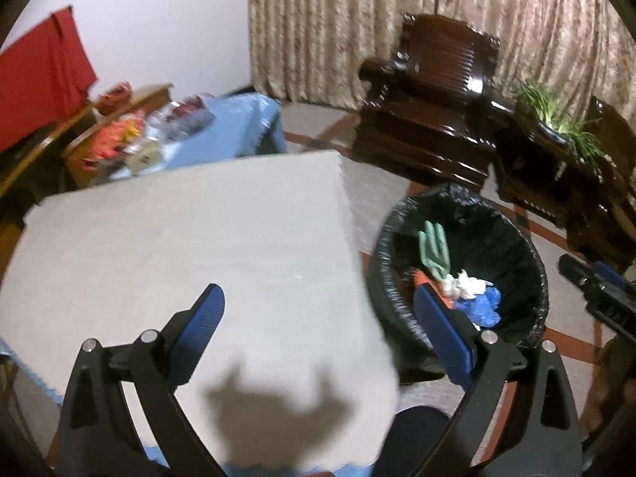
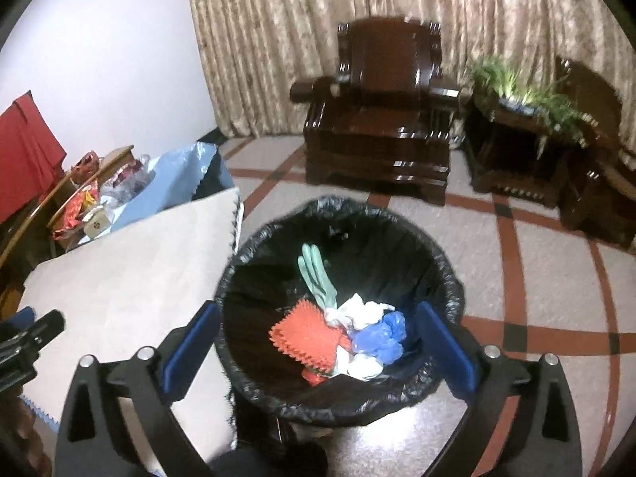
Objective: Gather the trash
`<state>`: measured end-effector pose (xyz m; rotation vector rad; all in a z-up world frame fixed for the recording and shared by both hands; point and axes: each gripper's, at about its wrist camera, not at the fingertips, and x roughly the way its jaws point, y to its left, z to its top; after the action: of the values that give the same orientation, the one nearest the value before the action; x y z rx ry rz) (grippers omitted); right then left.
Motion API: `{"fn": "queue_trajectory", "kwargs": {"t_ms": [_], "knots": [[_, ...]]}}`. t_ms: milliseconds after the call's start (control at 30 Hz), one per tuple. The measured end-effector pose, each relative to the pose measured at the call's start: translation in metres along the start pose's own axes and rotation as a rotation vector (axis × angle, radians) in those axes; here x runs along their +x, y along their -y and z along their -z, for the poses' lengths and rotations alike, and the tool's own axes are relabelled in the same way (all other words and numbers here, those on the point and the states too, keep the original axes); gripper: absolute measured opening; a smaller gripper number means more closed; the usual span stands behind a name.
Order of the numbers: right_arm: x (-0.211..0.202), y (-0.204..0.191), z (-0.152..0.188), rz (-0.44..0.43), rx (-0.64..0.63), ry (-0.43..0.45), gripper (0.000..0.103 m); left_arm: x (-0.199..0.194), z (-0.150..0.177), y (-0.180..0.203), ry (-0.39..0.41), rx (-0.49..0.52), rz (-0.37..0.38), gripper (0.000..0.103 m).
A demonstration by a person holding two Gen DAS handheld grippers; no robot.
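Note:
A round bin with a black liner (image 2: 437,278) stands on the floor beside a table under a beige cloth (image 2: 131,270). In it lie a green glove (image 2: 318,274), a red spiky mat (image 2: 310,334), white crumpled paper (image 2: 357,310) and a blue plastic bag (image 2: 381,334). My right gripper (image 2: 322,342) is open and empty, above the bin's near rim. My left gripper (image 1: 318,326) is open and empty, above the table's near right corner (image 1: 190,246); the bin (image 1: 516,246) is to its right. The right gripper's body shows at the right edge of the left wrist view (image 1: 596,290).
A dark wooden armchair (image 2: 377,119) stands by the curtain, with a dark side table and potted plant (image 2: 516,91) to its right. Behind the table is a blue-covered surface with wrapped items (image 2: 119,187). Red cloth (image 2: 24,147) hangs at the left. Tiled floor (image 2: 536,262) surrounds the bin.

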<state>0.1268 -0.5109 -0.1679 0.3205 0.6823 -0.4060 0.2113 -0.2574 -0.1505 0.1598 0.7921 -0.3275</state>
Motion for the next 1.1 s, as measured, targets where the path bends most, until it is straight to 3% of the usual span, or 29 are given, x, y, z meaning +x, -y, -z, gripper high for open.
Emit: {"fn": "queue_trajectory", "kwargs": {"t_ms": [200,367,533,833,1000,1100], "knots": [[-0.073,-0.042,-0.008,0.097,0.018,0.076,0.097,-0.074,0.009,-0.054,0.076,-0.055,-0.080,0.097],[-0.136,-0.064,-0.007,-0.098,0.016,0.126,0.097,-0.145,0.021,-0.103,0.171,-0.113,-0.160,0.097],[-0.197,-0.095,0.000,0.003,-0.025,0.240,0.097,-0.211,0.037,-0.132,0.254,-0.175,-0.230,0.097],[-0.285,-0.135,0.025,0.038,-0.042,0.401,0.097,-0.304,0.061,-0.149,0.369,-0.210,-0.333,0.097],[-0.309,-0.143,0.037,0.048,-0.037,0.461,0.097,-0.344,0.071,-0.153,0.422,-0.237,-0.374,0.097],[-0.311,-0.154,0.043,0.059,-0.085,0.450,0.097,-0.354,0.075,-0.153,0.426,-0.247,-0.376,0.097]]}}
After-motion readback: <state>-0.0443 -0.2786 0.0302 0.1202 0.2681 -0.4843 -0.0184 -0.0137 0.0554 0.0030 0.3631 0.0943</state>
